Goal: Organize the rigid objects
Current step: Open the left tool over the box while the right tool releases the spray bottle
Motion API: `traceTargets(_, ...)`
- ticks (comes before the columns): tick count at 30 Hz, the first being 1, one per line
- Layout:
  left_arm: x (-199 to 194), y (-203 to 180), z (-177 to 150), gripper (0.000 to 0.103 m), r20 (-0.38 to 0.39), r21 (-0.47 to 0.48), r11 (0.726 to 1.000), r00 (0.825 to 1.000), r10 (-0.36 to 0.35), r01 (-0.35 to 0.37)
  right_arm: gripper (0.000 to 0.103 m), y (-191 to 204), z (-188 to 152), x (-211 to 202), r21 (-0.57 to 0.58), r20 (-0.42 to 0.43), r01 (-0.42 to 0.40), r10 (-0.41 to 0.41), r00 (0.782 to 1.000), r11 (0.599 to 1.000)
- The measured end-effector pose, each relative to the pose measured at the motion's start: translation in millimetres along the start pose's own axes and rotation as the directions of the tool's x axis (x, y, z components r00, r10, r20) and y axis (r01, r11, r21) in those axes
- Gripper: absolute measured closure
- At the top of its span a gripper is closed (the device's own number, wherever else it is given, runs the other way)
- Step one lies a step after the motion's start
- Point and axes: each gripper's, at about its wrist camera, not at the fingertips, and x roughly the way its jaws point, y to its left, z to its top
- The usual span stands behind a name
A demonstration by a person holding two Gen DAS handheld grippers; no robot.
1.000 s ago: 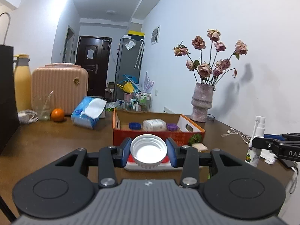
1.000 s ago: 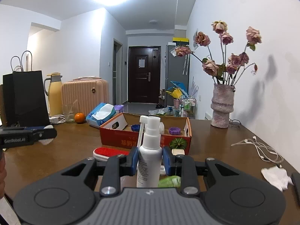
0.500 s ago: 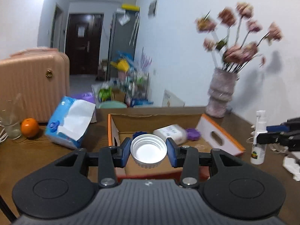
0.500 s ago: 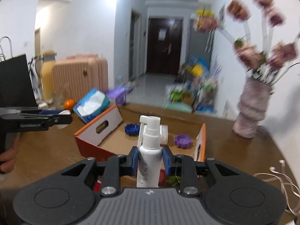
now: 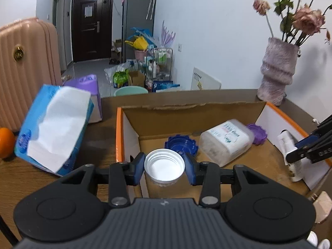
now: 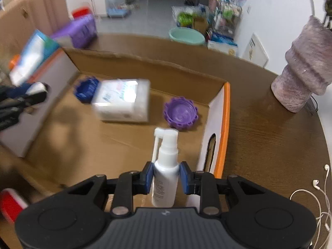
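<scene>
Red object (image 6: 9, 204), perhaps a brush, blurred, cropped.

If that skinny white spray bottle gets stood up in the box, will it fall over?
Probably quite easily. The spray bottle is tall and narrow with a small base, so a nudge could tip it. It looks like light plastic, and its round body would likely roll across the cardboard box floor.

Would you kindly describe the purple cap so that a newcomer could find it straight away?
Start at the open cardboard box with orange edges on the wooden table. On its floor, near the wall closest to the vase, lies the purple cap. Its colour sets it apart from the similar toothed dark blue cap.
</scene>
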Motion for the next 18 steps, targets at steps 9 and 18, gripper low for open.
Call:
traceTargets(9,-4,1,8,0.039,0.001,0.009,1.0,1.0,-0.019,0.019,0.07,3,7,14,0.005,0.002,0.044,-0.044,0.999,0.999)
traceTargets(18,-42,-6,16,0.029,-0.001,-0.001,1.0,1.0,-0.006,0.006,0.063,3,4,-38,0.017,0.093,0.049,-0.05,0.994,0.999)
